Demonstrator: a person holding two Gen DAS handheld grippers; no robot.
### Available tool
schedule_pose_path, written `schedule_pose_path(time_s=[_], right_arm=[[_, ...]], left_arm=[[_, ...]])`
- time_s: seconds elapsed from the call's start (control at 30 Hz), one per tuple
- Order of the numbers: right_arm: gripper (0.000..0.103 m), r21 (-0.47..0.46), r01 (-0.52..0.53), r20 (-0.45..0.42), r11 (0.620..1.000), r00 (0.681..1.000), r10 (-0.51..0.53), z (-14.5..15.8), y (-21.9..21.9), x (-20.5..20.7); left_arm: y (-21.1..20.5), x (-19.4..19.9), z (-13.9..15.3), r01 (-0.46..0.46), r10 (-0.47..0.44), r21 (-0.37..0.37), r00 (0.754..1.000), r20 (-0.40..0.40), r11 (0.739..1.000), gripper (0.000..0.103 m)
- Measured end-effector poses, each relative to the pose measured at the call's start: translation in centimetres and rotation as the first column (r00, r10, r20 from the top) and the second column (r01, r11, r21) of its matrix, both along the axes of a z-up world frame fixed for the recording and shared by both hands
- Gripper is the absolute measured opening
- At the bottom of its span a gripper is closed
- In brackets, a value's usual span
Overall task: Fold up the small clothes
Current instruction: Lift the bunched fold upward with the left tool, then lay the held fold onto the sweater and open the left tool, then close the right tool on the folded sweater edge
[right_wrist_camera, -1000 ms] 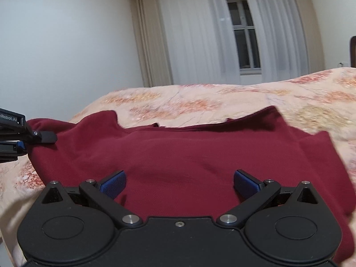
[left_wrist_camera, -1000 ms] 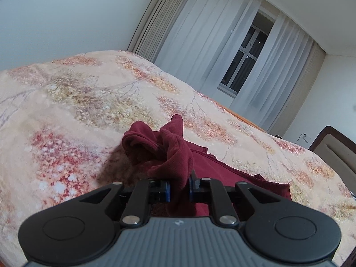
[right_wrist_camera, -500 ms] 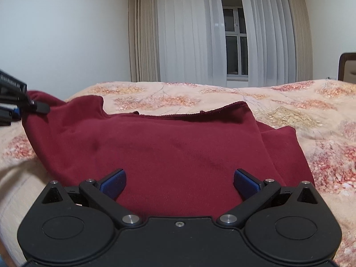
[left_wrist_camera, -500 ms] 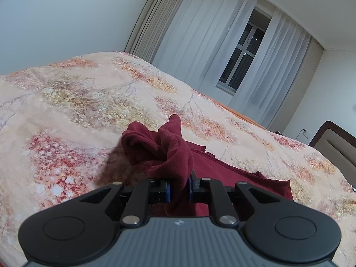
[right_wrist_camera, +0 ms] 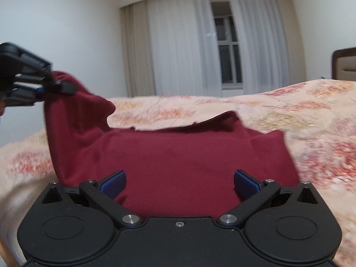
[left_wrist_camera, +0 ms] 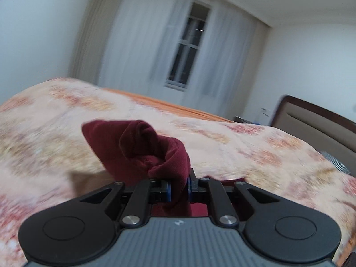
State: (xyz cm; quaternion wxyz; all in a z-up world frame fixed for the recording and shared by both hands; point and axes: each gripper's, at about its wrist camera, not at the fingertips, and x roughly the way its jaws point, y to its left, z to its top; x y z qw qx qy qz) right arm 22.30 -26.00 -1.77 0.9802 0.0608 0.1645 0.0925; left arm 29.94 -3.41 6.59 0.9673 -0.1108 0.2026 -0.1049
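Observation:
A dark red garment (right_wrist_camera: 182,155) lies spread on the floral bedspread (right_wrist_camera: 300,111). My left gripper (left_wrist_camera: 179,189) is shut on a bunched corner of the garment (left_wrist_camera: 142,149) and holds it above the bed. In the right wrist view the left gripper (right_wrist_camera: 47,86) shows at the far left, with the cloth hanging from it in a raised peak. My right gripper (right_wrist_camera: 179,181) hovers low over the near part of the garment, jaws wide open, nothing between its blue pads (right_wrist_camera: 113,181).
The bedspread (left_wrist_camera: 255,146) fills the surroundings on every side. A padded headboard (left_wrist_camera: 320,122) stands at the right. White curtains and a window (right_wrist_camera: 227,44) are behind the bed's far edge.
The left gripper has risen and rolled, lifting the garment's corner higher off the bed. The right gripper has shifted sideways over the garment and stays open.

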Motion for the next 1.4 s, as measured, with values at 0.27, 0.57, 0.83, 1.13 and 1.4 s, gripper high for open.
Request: schedule_pose_path(time_s=[0.27,0.57,0.83,1.13,1.4], right_arm=[[0.103,0.026,0.186,-0.011,0.982,0.982,-0.186,0.1,-5.6,-4.7],[0.103,0.061,0.284,-0.052,0.957,0.958,-0.281,-1.2,-9.3,-8.3],[0.103,0.060,0.287,-0.052,0.956,0.957,-0.284,-1.4,-8.7,-8.6],[0.103,0.074,0.259,-0.058,0.963,0.965,-0.255,-0.9,-7.8,-8.3],[0.103,0.140,0.159,-0.037,0.977,0.987,-0.155,1.0,-5.9,-6.0]], left_arm=[[-11.8,1.1,0.7,0.308,-0.306,0.091,0.952,-0.030,0.947,0.012],[-17.8,-0.5,-5.0,0.440,-0.413,0.177,0.895,-0.169,0.881,0.013],[-14.6,-0.1,-5.1,0.439,-0.433,-0.016,0.879,-0.198,0.898,0.069],[-10.4,-1.7,-3.9,0.323,-0.333,-0.085,0.930,-0.157,0.943,0.102],[-3.7,-2.1,-5.2,-0.015,-0.004,-0.105,0.984,-0.178,0.994,0.103]])
